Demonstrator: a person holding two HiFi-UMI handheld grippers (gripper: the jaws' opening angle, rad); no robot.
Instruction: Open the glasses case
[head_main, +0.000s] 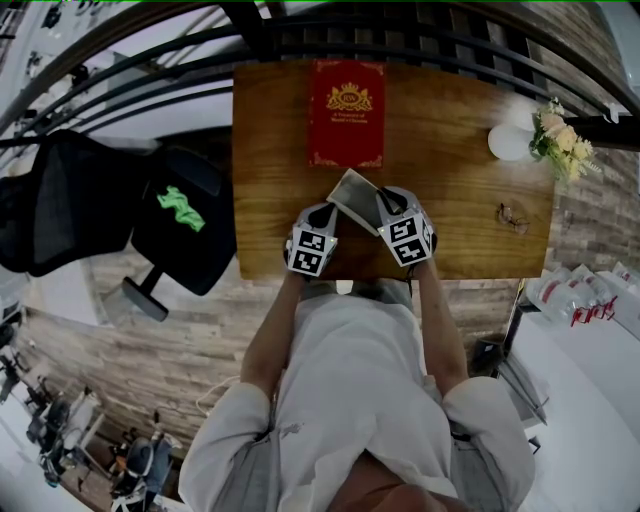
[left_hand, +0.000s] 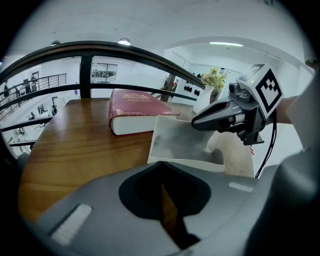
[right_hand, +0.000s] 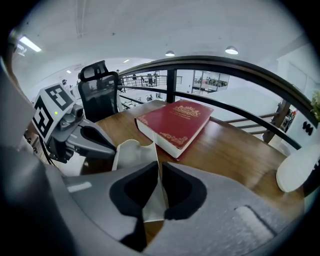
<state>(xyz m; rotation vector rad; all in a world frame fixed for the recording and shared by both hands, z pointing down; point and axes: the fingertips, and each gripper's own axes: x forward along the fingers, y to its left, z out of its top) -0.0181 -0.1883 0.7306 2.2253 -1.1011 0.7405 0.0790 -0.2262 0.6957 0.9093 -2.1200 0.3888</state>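
Observation:
The glasses case (head_main: 352, 195) is a flat grey-beige folding case near the front middle of the wooden table (head_main: 270, 150). In the head view both grippers meet at it, with my left gripper (head_main: 328, 210) at its left corner and my right gripper (head_main: 384, 202) at its right side. The right gripper (right_hand: 160, 167) is shut on a thin flap of the case (right_hand: 131, 155), which stands up between its jaws. The left gripper (left_hand: 161, 167) looks shut. Only a thin slit shows wood between its jaws, and the case (left_hand: 185, 140) lies just past its tips.
A red book (head_main: 347, 112) lies behind the case at the table's far middle. A pair of glasses (head_main: 513, 216) rests at the right, near a white vase (head_main: 510, 143) with flowers (head_main: 562, 138). A black office chair (head_main: 150, 215) stands left of the table. A dark railing runs behind it.

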